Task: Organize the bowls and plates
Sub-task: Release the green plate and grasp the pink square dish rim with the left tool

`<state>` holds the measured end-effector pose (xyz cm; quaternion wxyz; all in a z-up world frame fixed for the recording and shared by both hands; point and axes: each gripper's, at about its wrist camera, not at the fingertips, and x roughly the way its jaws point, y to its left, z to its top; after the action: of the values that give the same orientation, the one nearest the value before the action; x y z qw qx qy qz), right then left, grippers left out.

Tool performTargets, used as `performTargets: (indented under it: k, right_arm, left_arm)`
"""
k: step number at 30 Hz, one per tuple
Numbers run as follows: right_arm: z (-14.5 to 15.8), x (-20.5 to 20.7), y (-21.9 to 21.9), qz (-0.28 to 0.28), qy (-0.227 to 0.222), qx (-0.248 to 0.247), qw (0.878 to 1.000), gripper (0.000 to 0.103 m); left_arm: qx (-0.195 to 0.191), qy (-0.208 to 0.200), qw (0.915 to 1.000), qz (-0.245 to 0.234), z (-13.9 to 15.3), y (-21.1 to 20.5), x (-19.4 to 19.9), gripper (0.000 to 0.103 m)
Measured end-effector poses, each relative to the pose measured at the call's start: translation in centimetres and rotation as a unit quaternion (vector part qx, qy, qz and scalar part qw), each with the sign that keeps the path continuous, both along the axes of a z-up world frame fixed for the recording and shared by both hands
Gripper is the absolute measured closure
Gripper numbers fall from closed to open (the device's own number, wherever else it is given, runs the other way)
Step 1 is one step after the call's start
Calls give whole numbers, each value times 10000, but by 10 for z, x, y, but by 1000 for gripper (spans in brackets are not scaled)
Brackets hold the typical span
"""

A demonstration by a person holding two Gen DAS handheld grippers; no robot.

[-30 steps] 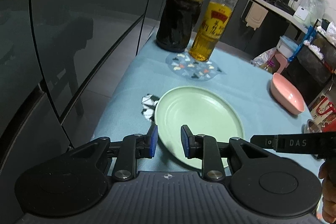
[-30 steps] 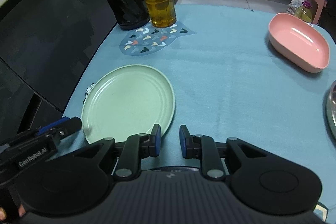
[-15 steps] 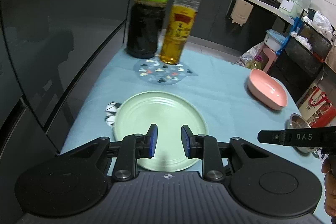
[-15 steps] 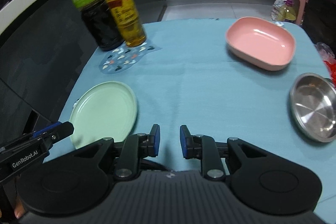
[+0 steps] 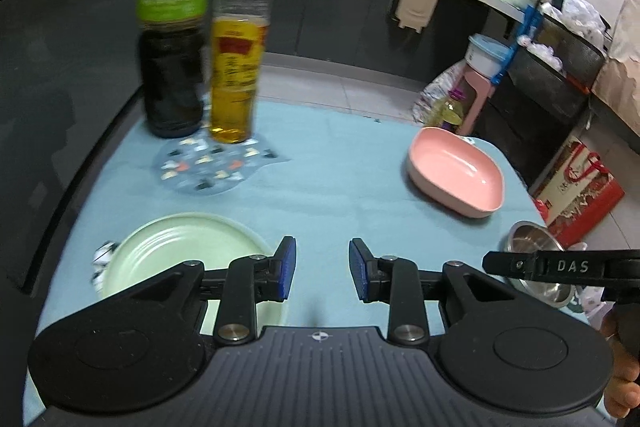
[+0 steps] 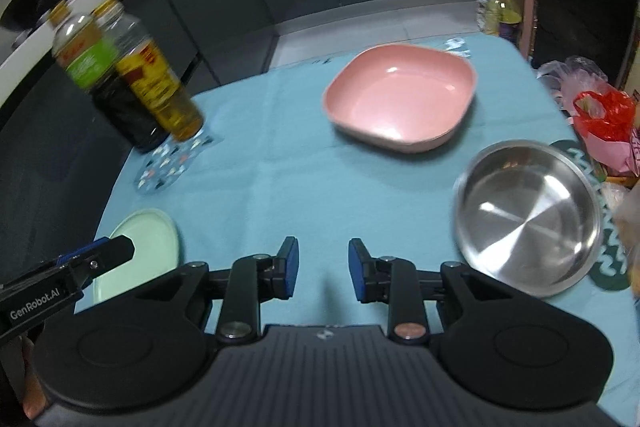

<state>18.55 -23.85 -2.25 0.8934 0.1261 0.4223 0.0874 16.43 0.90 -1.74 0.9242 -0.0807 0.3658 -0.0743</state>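
Observation:
A pale green plate point(image 5: 180, 247) lies at the near left of the blue tablecloth; it also shows in the right wrist view point(image 6: 148, 247). A pink square bowl point(image 5: 456, 175) sits at the far right, also in the right wrist view point(image 6: 400, 99). A steel bowl point(image 6: 528, 219) sits at the near right, partly hidden in the left wrist view point(image 5: 536, 247). My left gripper point(image 5: 322, 275) is open and empty, just right of the green plate. My right gripper point(image 6: 322, 275) is open and empty above bare cloth, left of the steel bowl.
A dark vinegar bottle point(image 5: 172, 43) and a yellow oil bottle point(image 5: 238, 59) stand on a patterned mat point(image 5: 212, 163) at the far left. A dark cabinet wall runs along the left. Bags and boxes point(image 6: 600, 115) lie past the table's right edge.
Both grippers have pulled back and swung right from the green plate. The pink bowl and the steel bowl have come into fuller view. Both stay open and empty.

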Motion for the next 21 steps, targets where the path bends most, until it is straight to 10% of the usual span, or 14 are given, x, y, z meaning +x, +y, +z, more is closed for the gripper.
performTargets:
  k: [21]
  right_arm:
    - [-5, 69, -78, -1041, 18, 284, 9942, 93]
  left_arm:
    - [-284, 325, 9974, -582, -18, -90, 119, 75]
